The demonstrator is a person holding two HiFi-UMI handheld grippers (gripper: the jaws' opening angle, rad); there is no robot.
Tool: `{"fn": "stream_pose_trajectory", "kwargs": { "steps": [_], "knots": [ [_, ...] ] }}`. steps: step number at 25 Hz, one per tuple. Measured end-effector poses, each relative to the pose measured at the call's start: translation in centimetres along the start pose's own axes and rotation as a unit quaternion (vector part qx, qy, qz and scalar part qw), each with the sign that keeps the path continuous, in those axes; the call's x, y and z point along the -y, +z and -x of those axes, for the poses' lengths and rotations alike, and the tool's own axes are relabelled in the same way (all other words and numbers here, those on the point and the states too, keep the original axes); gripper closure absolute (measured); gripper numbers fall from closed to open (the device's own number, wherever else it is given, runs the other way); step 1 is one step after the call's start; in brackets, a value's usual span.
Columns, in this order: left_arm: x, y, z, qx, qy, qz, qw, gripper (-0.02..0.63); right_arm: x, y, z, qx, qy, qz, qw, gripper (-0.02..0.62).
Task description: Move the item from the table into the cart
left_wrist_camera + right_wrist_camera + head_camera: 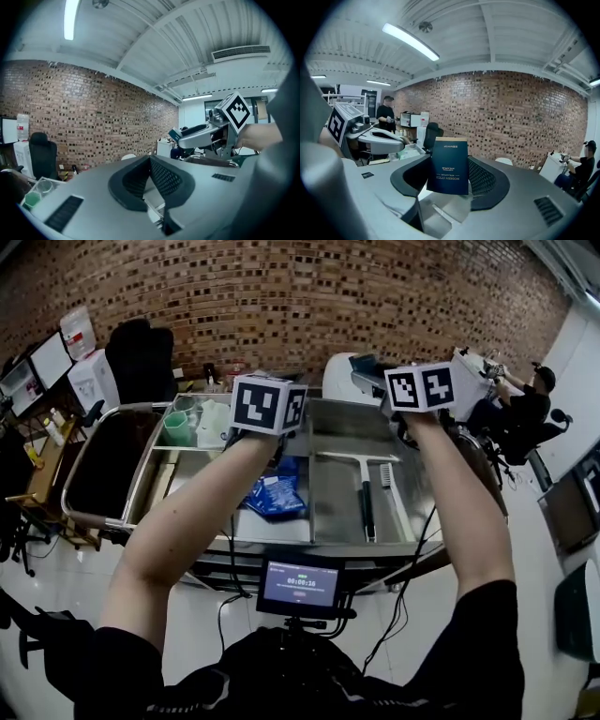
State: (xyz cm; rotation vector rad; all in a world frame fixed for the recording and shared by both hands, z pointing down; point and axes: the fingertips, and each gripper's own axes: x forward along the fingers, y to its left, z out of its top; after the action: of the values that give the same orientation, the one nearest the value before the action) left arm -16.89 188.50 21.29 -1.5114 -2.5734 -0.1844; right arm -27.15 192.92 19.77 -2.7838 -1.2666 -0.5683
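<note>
- Right gripper view shows the dark blue box [449, 165] upright between the pads of the right tool [451, 180], which is clamped on its two sides; white print on its face reads "MODERN STYLE".
- The box's top edge stands above the pads, with open air beyond it as far as the brick wall [511, 117].
- The left tool [151, 180] has its pads together with nothing between them; open air lies ahead of it too.
- Head view: both tools are held up over the steel cart [319, 542], side by side and apart, and the box is hidden behind the right marker cube [422, 387].
- Cart contents: one blue packet [275, 493], one squeegee [361, 474], one brush [394, 498], and one green cup [176, 427] beside clear containers [214, 423] too crowded to count.
- Squeegee and brush lie side by side in the right compartment; bare steel shows between the squeegee and the packet.
- One dark bin [108, 465] adjoins the cart's left edge.
- One small screen [300, 585] sits below the cart's near rim.
</note>
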Motion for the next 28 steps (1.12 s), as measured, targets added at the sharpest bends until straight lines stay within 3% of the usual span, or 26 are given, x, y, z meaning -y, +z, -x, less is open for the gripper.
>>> {"fn": "stream_pose_trajectory", "kwargs": {
  "steps": [6, 11, 16, 20, 28],
  "knots": [
    [-5.7, -5.0, -9.5, -0.076, 0.010, 0.038, 0.9963, 0.606, 5.6, -6.1, -11.9, -0.116, 0.035, -0.018, 0.993, 0.368],
    [-9.2, -10.4, -16.7, -0.135, 0.000, 0.055, 0.9894, 0.606, 8.5, -13.3, -20.5, -0.211, 0.073, -0.023, 0.974, 0.368],
    [-11.1, -15.0, -21.1, -0.179, -0.022, 0.071, 0.9811, 0.606, 8.5, -19.8, -26.0, -0.281, 0.120, -0.022, 0.952, 0.368],
    [-11.3, -16.9, -22.7, -0.197, -0.039, 0.074, 0.9769, 0.606, 8.9, -23.2, -28.4, -0.314, 0.131, -0.029, 0.940, 0.367],
    [-12.1, -18.5, -23.0, -0.208, -0.034, 0.081, 0.9742, 0.606, 9.1, -25.3, -29.5, -0.336, 0.128, -0.027, 0.933, 0.367]
  ]
}}
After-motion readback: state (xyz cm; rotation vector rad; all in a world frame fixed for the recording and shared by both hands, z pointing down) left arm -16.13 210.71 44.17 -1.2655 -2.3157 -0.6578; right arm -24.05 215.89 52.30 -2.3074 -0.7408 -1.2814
